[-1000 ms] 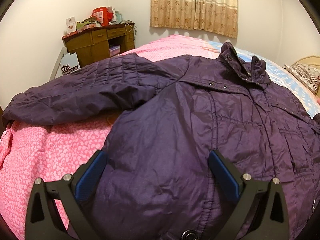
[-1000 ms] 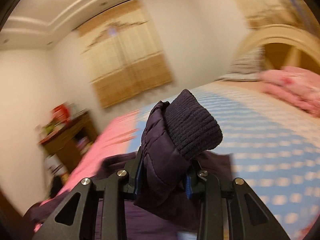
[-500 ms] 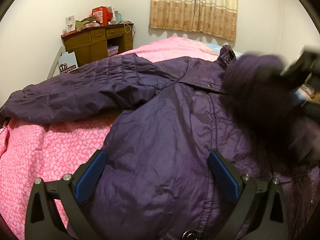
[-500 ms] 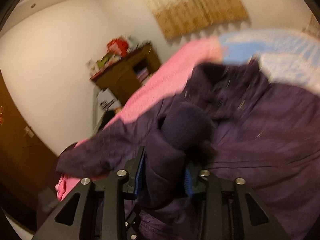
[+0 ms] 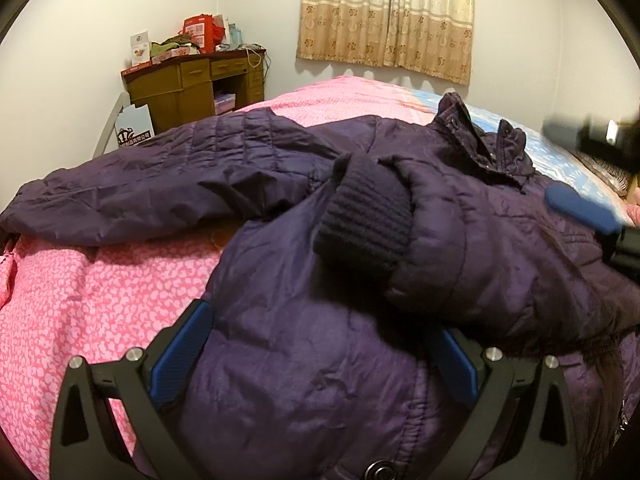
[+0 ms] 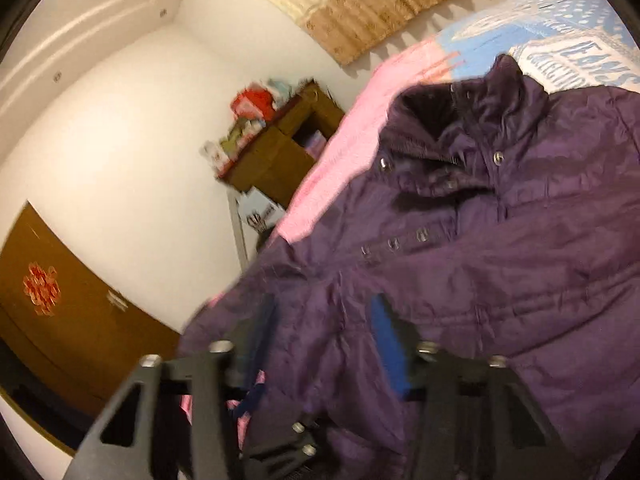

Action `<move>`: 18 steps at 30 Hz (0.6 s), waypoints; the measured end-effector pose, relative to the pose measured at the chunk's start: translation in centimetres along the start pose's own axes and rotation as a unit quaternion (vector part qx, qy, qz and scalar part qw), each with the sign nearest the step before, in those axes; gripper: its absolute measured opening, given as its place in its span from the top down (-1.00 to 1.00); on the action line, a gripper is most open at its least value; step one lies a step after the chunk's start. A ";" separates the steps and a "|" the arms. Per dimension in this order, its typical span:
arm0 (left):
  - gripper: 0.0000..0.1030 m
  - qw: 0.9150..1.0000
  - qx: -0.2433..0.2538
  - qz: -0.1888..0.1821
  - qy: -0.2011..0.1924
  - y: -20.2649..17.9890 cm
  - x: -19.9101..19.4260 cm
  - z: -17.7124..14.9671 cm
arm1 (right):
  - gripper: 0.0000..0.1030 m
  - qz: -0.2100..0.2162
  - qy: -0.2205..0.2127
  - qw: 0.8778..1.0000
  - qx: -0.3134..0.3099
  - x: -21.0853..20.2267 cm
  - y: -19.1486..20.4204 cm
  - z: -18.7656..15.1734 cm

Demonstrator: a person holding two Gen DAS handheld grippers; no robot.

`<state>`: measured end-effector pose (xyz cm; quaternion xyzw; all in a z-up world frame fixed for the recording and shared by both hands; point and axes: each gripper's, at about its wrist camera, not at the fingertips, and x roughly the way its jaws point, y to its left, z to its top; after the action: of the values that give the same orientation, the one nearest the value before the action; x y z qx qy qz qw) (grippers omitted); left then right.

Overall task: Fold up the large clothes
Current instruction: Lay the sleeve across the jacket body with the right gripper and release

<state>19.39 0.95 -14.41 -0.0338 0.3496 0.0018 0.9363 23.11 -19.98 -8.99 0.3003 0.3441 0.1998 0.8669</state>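
Note:
A dark purple padded jacket (image 5: 304, 344) lies spread on the bed, collar toward the far side. One sleeve (image 5: 460, 248) is folded across the chest, its ribbed knit cuff (image 5: 366, 220) lying loose on the front. The other sleeve (image 5: 152, 184) stretches out to the left. My left gripper (image 5: 320, 364) is open, its jaws wide over the jacket's lower front. My right gripper (image 6: 324, 340) is open and empty above the jacket (image 6: 500, 272); it also shows blurred at the right edge of the left wrist view (image 5: 580, 208).
The bed has a pink patterned cover (image 5: 80, 304) and a blue sheet (image 6: 520, 28) toward the headboard. A wooden desk (image 5: 188, 80) piled with boxes stands by the far wall. Curtains (image 5: 388, 16) hang behind. A brown door (image 6: 48, 312) is at the left.
My right gripper carried the sleeve cuff over the jacket's chest, let it go and opened. The sleeve now lies folded across the front. My left gripper has stayed put.

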 end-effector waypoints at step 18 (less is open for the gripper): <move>-1.00 1.000 0.005 0.005 0.007 -0.3 -0.1 -0.1 | 0.17 -0.136 -0.073 0.987 -0.046 -5.2 -0.5 1.7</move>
<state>19.29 0.66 -14.40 -0.0275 0.3559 0.0045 0.9341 20.87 -23.83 -5.85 0.2241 0.3077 0.0731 0.9218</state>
